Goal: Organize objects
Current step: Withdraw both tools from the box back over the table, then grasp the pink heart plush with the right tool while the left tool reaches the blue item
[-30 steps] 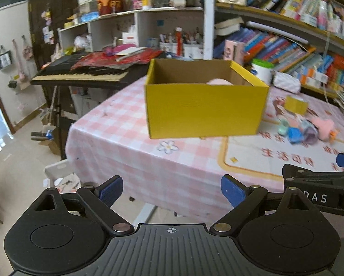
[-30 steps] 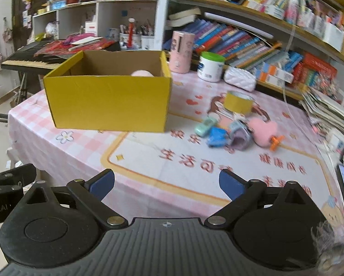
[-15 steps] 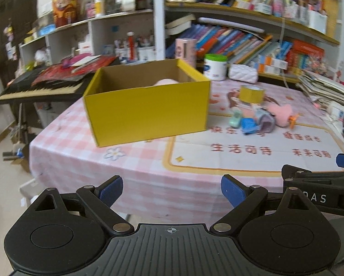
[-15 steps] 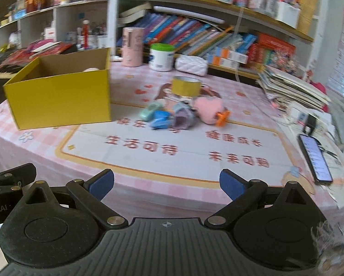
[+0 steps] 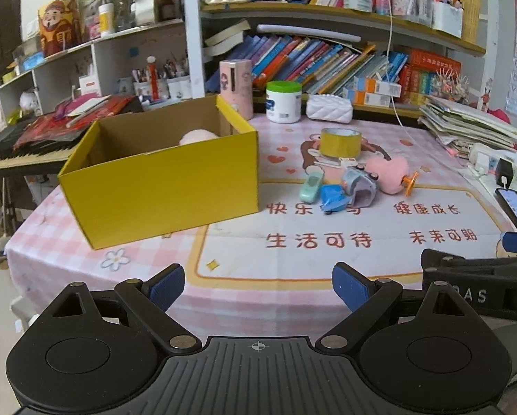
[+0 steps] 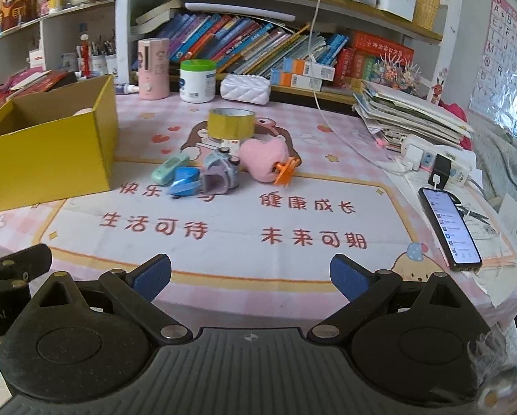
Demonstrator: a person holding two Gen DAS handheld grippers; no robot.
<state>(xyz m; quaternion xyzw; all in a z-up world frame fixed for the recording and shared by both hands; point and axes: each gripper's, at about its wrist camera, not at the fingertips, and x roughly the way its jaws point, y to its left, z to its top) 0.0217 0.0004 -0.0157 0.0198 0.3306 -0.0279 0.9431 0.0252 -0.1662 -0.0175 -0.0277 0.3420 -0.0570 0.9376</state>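
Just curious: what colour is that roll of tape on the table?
The roll of tape is yellow, clearest in the right wrist view.

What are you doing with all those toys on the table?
Tidying up. A person holds two grippers, the left gripper and the right gripper, both open and empty, near the table's front edge. A yellow box already has something pink inside. A little pile of toys and a roll of yellow tape lie loose on the pink tablecloth, not yet picked up.
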